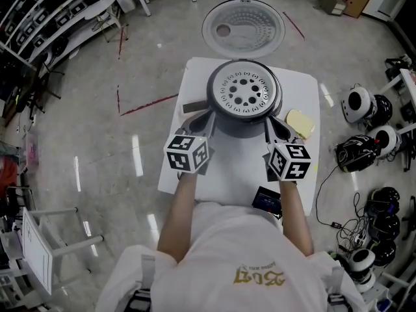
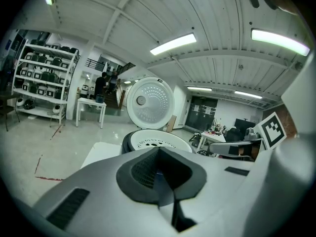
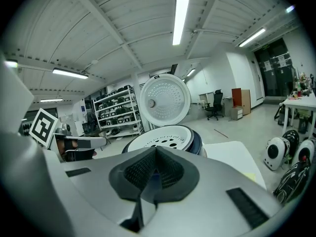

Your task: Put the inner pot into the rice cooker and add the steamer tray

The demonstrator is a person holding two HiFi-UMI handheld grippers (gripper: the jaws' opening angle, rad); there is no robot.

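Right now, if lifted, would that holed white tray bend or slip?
The steamer tray looks thin and moulded: probably stiff, light. Its smooth surface may slip. Flat in the rice cooker, it seems unlikely to tip.

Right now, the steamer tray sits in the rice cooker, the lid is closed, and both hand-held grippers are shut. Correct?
No: the lid stands open behind the rice cooker, as the head view shows. The steamer tray sits in it; the left hand-held gripper and right hand-held gripper are shut.
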